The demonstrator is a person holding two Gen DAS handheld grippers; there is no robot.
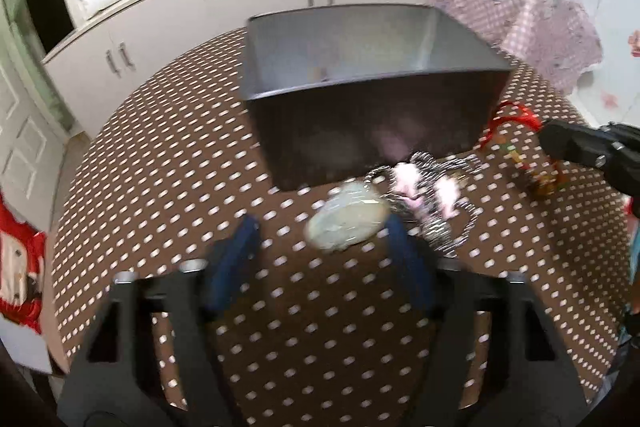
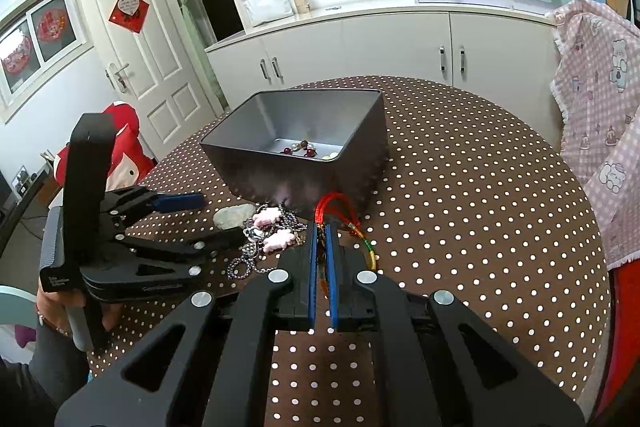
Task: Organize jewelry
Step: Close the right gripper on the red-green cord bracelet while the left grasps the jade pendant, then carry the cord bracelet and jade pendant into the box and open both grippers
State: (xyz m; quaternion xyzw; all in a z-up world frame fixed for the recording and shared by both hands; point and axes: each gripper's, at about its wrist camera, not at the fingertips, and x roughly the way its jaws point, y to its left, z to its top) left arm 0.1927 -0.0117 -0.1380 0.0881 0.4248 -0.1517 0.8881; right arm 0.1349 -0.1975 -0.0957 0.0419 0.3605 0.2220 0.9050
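Observation:
A grey metal box (image 1: 372, 95) (image 2: 256, 157) stands on the dotted table; beads (image 2: 303, 148) lie inside it. A pale green stone pendant (image 1: 347, 223) (image 2: 233, 217) lies in front of the box, beside a black-and-white cord with pink flower charms (image 1: 428, 195) (image 2: 276, 241). My left gripper (image 1: 324, 233) (image 2: 208, 223) is open around the pendant, just short of it. My right gripper (image 2: 322, 231) is shut on a red cord bracelet (image 2: 334, 211) (image 1: 510, 119) with green and gold beads, next to the box's near corner.
White cabinets (image 2: 360, 47) run behind the round table. A pink checked cloth (image 2: 596, 115) hangs over a chair at the right. A red cushion (image 2: 124, 147) sits at the left. The brown dotted tablecloth (image 2: 480, 195) reaches the table edge.

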